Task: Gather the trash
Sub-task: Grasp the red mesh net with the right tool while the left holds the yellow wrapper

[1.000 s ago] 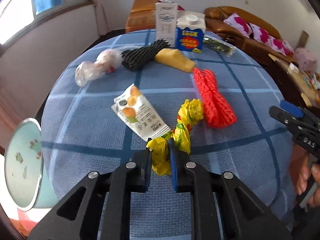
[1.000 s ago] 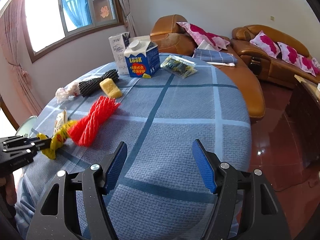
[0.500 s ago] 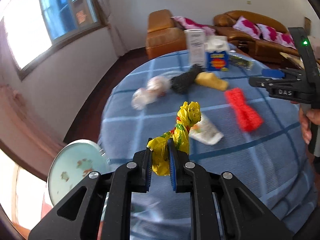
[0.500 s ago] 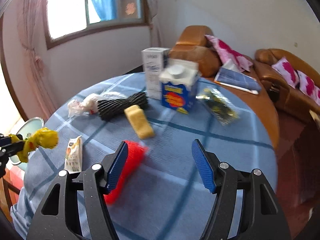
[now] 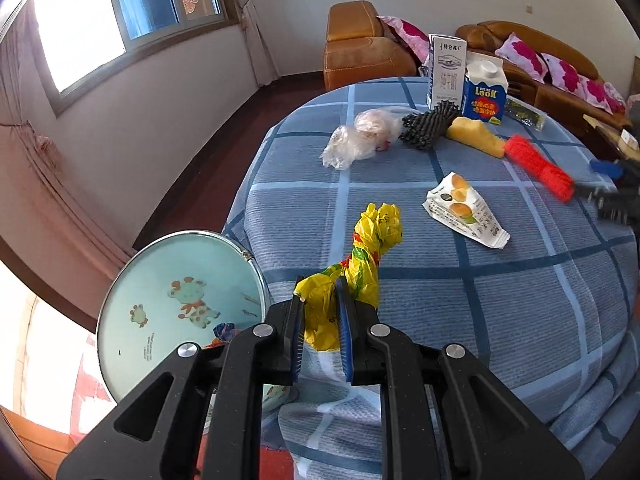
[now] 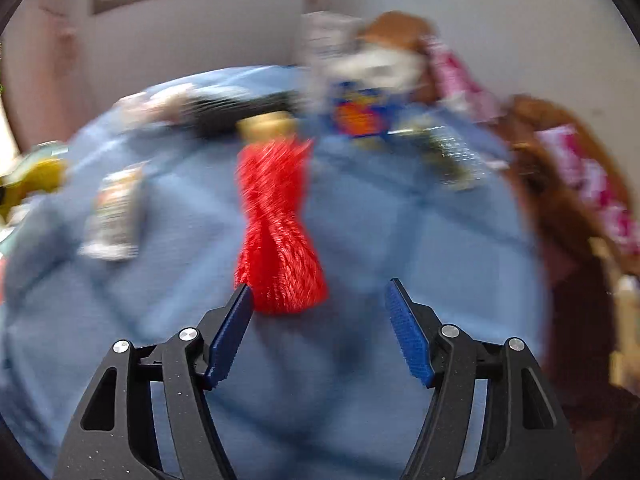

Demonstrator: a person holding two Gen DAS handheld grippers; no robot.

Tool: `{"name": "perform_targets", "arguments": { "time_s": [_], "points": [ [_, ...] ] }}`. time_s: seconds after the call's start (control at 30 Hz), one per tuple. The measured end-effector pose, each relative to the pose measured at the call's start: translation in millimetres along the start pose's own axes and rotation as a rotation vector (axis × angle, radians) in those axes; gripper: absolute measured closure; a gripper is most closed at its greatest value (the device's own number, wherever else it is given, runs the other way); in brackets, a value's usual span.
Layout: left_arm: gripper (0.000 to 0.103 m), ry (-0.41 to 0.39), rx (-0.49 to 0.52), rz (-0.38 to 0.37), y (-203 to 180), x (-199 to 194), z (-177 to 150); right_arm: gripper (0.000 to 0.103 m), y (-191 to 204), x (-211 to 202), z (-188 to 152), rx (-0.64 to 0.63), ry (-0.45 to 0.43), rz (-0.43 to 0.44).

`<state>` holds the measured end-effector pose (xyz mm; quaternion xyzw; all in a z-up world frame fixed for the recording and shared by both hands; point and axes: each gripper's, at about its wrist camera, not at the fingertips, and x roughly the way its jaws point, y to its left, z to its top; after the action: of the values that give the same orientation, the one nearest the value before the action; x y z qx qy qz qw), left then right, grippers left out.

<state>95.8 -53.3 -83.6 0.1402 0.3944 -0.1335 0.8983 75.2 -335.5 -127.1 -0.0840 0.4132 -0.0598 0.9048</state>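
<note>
While the yellow wrapper (image 5: pixel 362 268) sits pinched between the pressed-together pads of the left gripper (image 5: pixel 322 320), it hangs above the table edge, beside the pale-blue bin (image 5: pixel 176 304) with a cartoon print. On the blue checked tablecloth (image 5: pixel 500 300) lie a snack packet (image 5: pixel 464 210), red mesh net (image 6: pixel 278 224), clear plastic bag (image 5: pixel 360 138) and black mesh (image 5: pixel 430 124). Right gripper (image 6: pixel 320 328) spread wide, empty, net's near end between its fingertips; view blurred.
</note>
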Motion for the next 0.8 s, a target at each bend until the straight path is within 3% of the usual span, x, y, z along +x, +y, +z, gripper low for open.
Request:
{"name": "perform_targets", "arguments": {
  "time_s": [0.1, 0.33, 0.47, 0.57, 0.7, 0.8],
  "points": [
    [0.089, -0.002, -0.004, -0.002, 3.6, 0.4, -1.0, 0.036, -41.4, -3.5, 2.2, 0.074, 0.004, -0.041],
    [0.089, -0.013, -0.014, -0.001, 10.1, -4.4, -1.9, 0.036, -63.6, -22.9, -7.5, 0.197, -0.028, 0.005],
    [0.089, -0.016, -0.023, -0.001, 13.5, -3.3, -0.6, 0.035, -50.3, -25.6, -6.9, 0.296, -0.040, 0.096],
    [0.089, -0.015, -0.026, -0.002, 14.0, -1.7, -1.3, 0.035, -15.6, -10.5, -0.2, 0.237, 0.005, 0.159],
    [0.089, -0.013, -0.025, 0.007, 17.3, -0.8, -3.4, 0.035, -11.3, 11.2, -1.4, 0.210, 0.078, 0.110],
    [0.089, -0.014, -0.036, 0.012, 22.8, -0.9, -3.3, 0.035, -31.9, 9.2, -6.1, 0.191, 0.072, -0.029]
  ]
}}
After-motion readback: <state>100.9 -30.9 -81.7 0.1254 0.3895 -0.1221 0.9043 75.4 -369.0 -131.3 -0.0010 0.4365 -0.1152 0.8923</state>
